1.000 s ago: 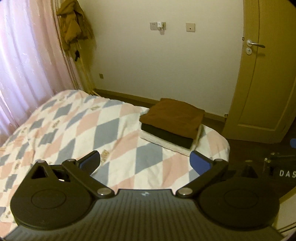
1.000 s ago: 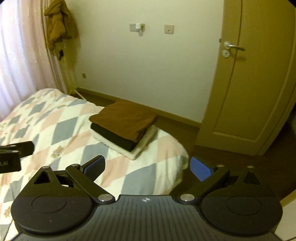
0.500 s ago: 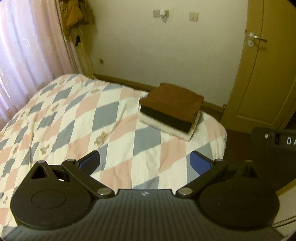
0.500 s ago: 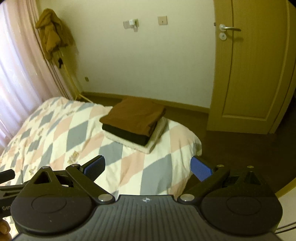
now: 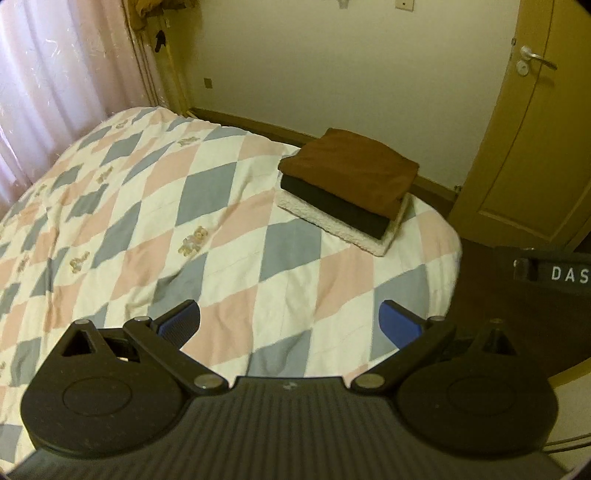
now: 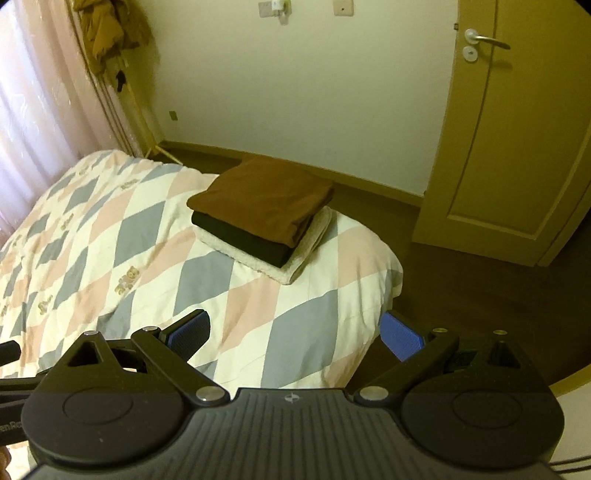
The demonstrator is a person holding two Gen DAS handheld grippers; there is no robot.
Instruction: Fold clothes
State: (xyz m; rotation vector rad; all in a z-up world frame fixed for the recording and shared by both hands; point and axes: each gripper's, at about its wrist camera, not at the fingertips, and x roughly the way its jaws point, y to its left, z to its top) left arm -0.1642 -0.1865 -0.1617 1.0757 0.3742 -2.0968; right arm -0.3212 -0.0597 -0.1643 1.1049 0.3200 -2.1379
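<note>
A stack of folded clothes lies near the far right corner of the bed: a brown garment (image 5: 351,170) on top, a black one (image 5: 332,206) under it, a white fleecy one (image 5: 354,232) at the bottom. The right wrist view shows the same stack, brown garment (image 6: 262,199) uppermost. My left gripper (image 5: 290,321) hangs open above the quilt, well short of the stack, with nothing between its blue pads. My right gripper (image 6: 295,334) is also open and empty, over the bed's near right edge.
The bed (image 5: 147,206) carries a quilt of pink, grey and white diamonds. A closed door (image 6: 517,147) stands to the right, dark floor (image 6: 461,288) beside the bed, pink curtains (image 5: 55,74) on the left. A coat (image 6: 107,29) hangs in the corner. The right gripper's body (image 5: 554,273) shows at the left view's edge.
Both cameras have tilted downward and come nearer the bed, so more quilt fills the views. Both grippers stay open and empty; the stack has not moved.
</note>
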